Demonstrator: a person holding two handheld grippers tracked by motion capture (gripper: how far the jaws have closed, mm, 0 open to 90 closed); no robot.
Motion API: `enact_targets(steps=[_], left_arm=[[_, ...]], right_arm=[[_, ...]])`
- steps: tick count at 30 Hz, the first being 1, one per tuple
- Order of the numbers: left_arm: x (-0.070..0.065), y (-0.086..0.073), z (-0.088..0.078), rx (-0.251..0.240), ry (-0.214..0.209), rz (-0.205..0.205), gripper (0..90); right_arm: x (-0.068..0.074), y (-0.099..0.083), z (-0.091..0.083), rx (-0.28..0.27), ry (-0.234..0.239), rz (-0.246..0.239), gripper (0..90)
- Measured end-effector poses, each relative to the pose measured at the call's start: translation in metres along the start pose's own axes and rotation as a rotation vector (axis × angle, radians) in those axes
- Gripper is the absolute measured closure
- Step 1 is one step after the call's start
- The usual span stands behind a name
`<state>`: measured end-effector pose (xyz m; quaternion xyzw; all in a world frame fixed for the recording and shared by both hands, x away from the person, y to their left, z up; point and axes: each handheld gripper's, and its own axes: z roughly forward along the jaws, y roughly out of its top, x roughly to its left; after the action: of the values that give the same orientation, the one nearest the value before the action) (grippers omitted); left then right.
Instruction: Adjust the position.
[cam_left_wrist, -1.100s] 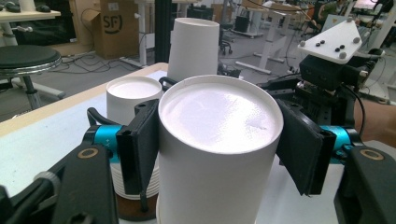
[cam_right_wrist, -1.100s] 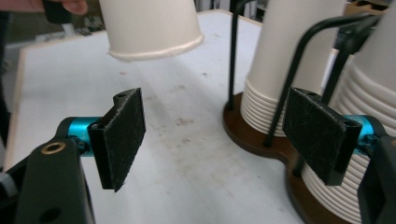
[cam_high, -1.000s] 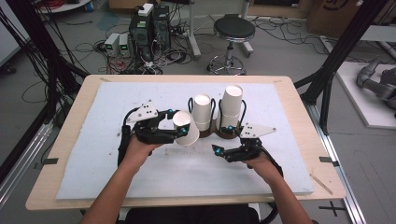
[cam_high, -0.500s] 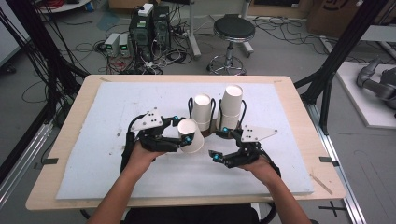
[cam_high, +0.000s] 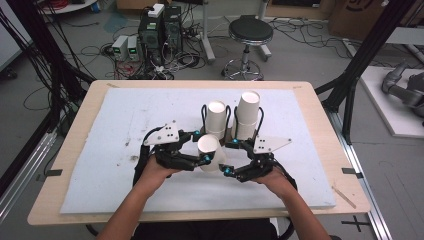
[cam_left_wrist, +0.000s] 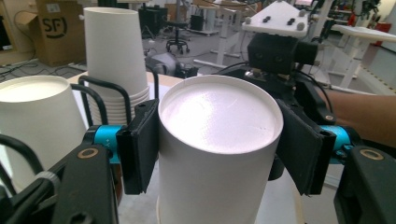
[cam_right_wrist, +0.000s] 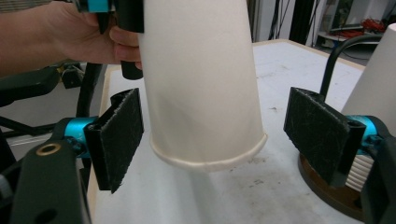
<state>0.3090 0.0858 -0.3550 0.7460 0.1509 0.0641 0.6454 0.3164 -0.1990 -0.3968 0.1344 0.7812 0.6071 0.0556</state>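
Note:
A white paper cup (cam_high: 210, 151) hangs upside down above the mat, and my left gripper (cam_high: 202, 148) is shut on it near its closed bottom. In the left gripper view the pads (cam_left_wrist: 140, 144) press both sides of the cup (cam_left_wrist: 219, 154). My right gripper (cam_high: 229, 157) is open just to the cup's right. In the right gripper view its pads (cam_right_wrist: 116, 135) stand on either side of the cup's rolled rim (cam_right_wrist: 208, 158) without touching it. The left hand (cam_right_wrist: 70, 32) shows behind.
Two stacks of white cups (cam_high: 216, 117) (cam_high: 248, 112) stand in black wire holders just behind the grippers, on a white mat (cam_high: 125, 115) that covers the wooden table (cam_high: 75, 150). A stool (cam_high: 247, 35) and computer boxes (cam_high: 160, 30) sit on the floor beyond.
My left gripper has carried the cup to the right and nearer, bringing its rim between the right gripper's open jaws. The right gripper has stayed about where it was.

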Motion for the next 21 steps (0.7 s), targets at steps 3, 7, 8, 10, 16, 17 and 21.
enact_targets(steps=[3, 7, 8, 10, 16, 17, 21], left_arm=[[-0.0019, -0.0001, 0.0018, -0.004, -0.015, -0.003, 34.9], [-0.0029, -0.0003, 0.0045, -0.005, -0.033, -0.003, 34.8], [-0.0029, -0.0003, 0.0053, -0.007, -0.036, -0.001, 34.9], [-0.0030, -0.0002, 0.0067, -0.009, -0.042, -0.001, 34.9], [-0.0022, 0.0005, 0.0096, -0.026, -0.072, -0.012, 35.1], [-0.0022, 0.0005, 0.0100, -0.027, -0.073, -0.011, 35.1], [-0.0020, 0.0003, 0.0103, -0.030, -0.074, -0.012, 35.2]], right_arm=[[0.0009, -0.0001, 0.0032, -0.005, 0.028, -0.002, 20.4], [0.0017, 0.0000, 0.0076, -0.008, 0.044, 0.003, 20.4], [0.0013, -0.0002, 0.0086, -0.008, 0.045, -0.002, 20.4], [0.0008, -0.0005, 0.0099, -0.008, 0.051, -0.006, 20.4], [0.0003, -0.0008, 0.0107, -0.011, 0.070, -0.015, 20.4], [-0.0001, -0.0007, 0.0105, -0.011, 0.072, -0.020, 20.6], [-0.0009, 0.0002, 0.0087, -0.015, 0.094, -0.048, 27.9]])
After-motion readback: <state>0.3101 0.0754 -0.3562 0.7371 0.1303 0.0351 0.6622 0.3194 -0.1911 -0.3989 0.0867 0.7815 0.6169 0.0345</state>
